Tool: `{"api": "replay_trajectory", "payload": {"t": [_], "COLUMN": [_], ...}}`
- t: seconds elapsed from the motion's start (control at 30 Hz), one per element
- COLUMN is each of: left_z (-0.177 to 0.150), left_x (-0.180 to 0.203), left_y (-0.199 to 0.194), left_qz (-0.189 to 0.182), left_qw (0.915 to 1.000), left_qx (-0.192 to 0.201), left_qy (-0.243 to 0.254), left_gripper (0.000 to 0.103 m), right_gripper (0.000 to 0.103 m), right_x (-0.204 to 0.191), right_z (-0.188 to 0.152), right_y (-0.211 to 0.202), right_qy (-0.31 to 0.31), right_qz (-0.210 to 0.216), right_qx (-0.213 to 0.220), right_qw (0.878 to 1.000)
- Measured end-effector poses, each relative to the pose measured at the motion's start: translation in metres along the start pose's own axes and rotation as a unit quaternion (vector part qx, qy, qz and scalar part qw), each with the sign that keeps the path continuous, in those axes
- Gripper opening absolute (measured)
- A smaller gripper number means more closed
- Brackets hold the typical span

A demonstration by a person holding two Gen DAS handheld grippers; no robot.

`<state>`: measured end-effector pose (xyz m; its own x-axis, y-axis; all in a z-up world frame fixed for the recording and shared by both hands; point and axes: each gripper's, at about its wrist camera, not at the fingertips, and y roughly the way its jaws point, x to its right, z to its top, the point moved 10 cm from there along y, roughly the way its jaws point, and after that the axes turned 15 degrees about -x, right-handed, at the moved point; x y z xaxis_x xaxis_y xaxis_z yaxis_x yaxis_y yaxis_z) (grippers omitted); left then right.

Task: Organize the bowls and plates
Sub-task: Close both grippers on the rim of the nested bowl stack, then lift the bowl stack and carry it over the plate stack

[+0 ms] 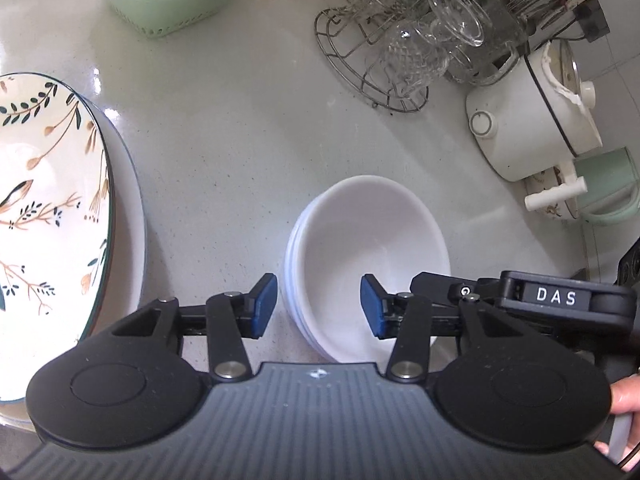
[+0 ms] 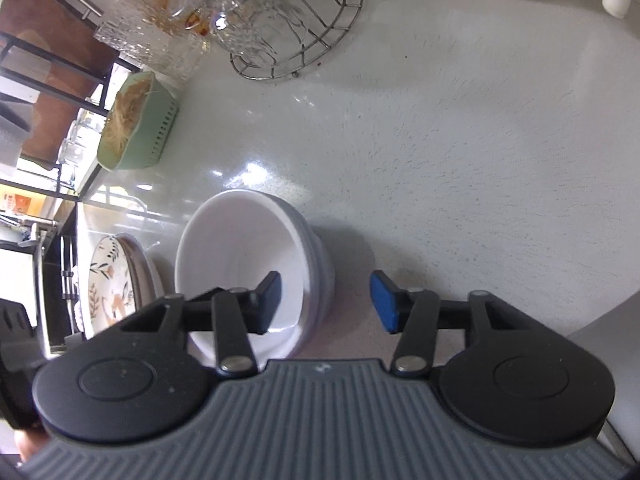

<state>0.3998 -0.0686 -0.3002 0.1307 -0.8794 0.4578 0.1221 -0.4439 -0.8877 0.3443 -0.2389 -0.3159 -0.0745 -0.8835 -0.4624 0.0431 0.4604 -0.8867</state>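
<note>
Plates point(image 1: 44, 208) lie stacked at the far left of the table point(image 1: 224, 136) in the left wrist view: a patterned plate with birds and branches and a dark green rim rests on a plain white one beneath it. Behind them, at the back edge, stands a pale green basket point(image 1: 164, 4) filled with straw-coloured strands. Bowls point(image 1: 368, 264), white and nested in a stack of several, sit on the table near centre, apart from the plates.

Left claw point(image 1: 318, 308): blue pads apart, clamped on nothing. One pad lies outside the bowl stack's left rim, the other appears over the bowl's interior; contact with the rim cannot be confirmed. To its right, the other tool's black body marked "DAS" reaches in over the bowls' right side.

Further right, a wire rack point(image 1: 384, 60) holds upturned glasses, and a white pot point(image 1: 532, 120) with a lid stands beside it near the right edge, a pale green mug point(image 1: 608, 188) just below.

In the right wrist view, the patterned plates point(image 2: 108, 280) show at left, the bowls point(image 2: 248, 264) just beside them. Right claw point(image 2: 326, 304): pads apart, gripping nothing. Its left pad is seen inside the top bowl, its right pad outside the stack over bare table point(image 2: 460, 160); the bowls' right wall lies between them. Whether either pad touches cannot be determined.
</note>
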Motion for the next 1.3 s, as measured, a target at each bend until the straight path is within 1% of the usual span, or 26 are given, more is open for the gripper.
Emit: {"api": "replay_trajectory", "payload": {"t": [0.07, 0.13, 0.23, 0.3, 0.37, 0.43, 0.47, 0.5, 0.53, 0.57, 0.67, 0.8, 1.03, 1.23, 1.3], "left_z": [0.002, 0.005, 0.008, 0.007, 0.006, 0.006, 0.006, 0.004, 0.004, 0.004, 0.005, 0.004, 0.001, 0.001, 0.002], "left_x": [-0.001, -0.003, -0.005, -0.006, -0.008, -0.008, -0.008, -0.010, -0.010, -0.011, -0.013, -0.010, -0.002, 0.000, 0.000], "left_y": [0.004, 0.006, 0.012, 0.014, 0.017, 0.020, 0.021, 0.021, 0.021, 0.021, 0.021, 0.022, 0.022, 0.009, 0.002], "left_qz": [-0.001, 0.008, 0.009, 0.010, 0.012, 0.007, 0.008, 0.010, 0.012, 0.010, 0.006, 0.011, 0.014, 0.002, -0.004], "left_qw": [1.0000, 1.0000, 0.9999, 0.9998, 0.9996, 0.9994, 0.9993, 0.9993, 0.9993, 0.9992, 0.9990, 0.9993, 0.9997, 0.9997, 0.9996], "left_qx": [0.000, 0.002, 0.003, 0.003, 0.003, 0.004, 0.007, 0.011, 0.012, 0.014, 0.019, 0.014, 0.001, 0.005, 0.009], "left_qy": [0.000, -0.001, -0.014, -0.019, -0.025, -0.034, -0.035, -0.034, -0.034, -0.036, -0.041, -0.033, -0.022, -0.022, -0.026], "left_gripper": [0.050, 0.047, 0.047, 0.045, 0.042, 0.038, 0.033, 0.030, 0.024, 0.023, 0.023, 0.023, 0.023, 0.023, 0.023], "right_gripper": [0.043, 0.042, 0.038, 0.031, 0.028, 0.026, 0.022, 0.021, 0.021, 0.020, 0.021, 0.020, 0.020, 0.020, 0.020], "right_x": [0.000, 0.001, -0.002, -0.004, -0.006, -0.006, -0.005, -0.003, -0.001, 0.000, 0.001, 0.000, 0.000, -0.004, -0.006], "right_z": [0.002, 0.002, 0.002, 0.002, 0.003, 0.005, 0.006, 0.006, 0.006, 0.007, 0.008, 0.008, 0.009, 0.009, 0.008], "right_y": [0.003, 0.006, 0.012, 0.017, 0.019, 0.021, 0.022, 0.023, 0.024, 0.025, 0.027, 0.028, 0.026, 0.015, 0.013], "right_qy": [0.005, 0.003, -0.010, -0.019, -0.025, -0.024, -0.022, -0.016, -0.011, -0.006, -0.007, -0.010, 0.001, 0.001, 0.006], "right_qz": [0.007, 0.010, 0.022, 0.022, 0.017, 0.015, 0.012, 0.008, 0.007, 0.006, 0.009, 0.004, -0.020, -0.013, -0.011], "right_qx": [-0.004, -0.013, -0.028, -0.040, -0.041, -0.041, -0.044, -0.047, -0.049, -0.049, -0.053, -0.055, -0.049, -0.034, -0.036], "right_qw": [1.000, 1.000, 0.999, 0.999, 0.999, 0.999, 0.999, 0.999, 0.999, 0.999, 0.999, 0.998, 0.999, 0.999, 0.999]}}
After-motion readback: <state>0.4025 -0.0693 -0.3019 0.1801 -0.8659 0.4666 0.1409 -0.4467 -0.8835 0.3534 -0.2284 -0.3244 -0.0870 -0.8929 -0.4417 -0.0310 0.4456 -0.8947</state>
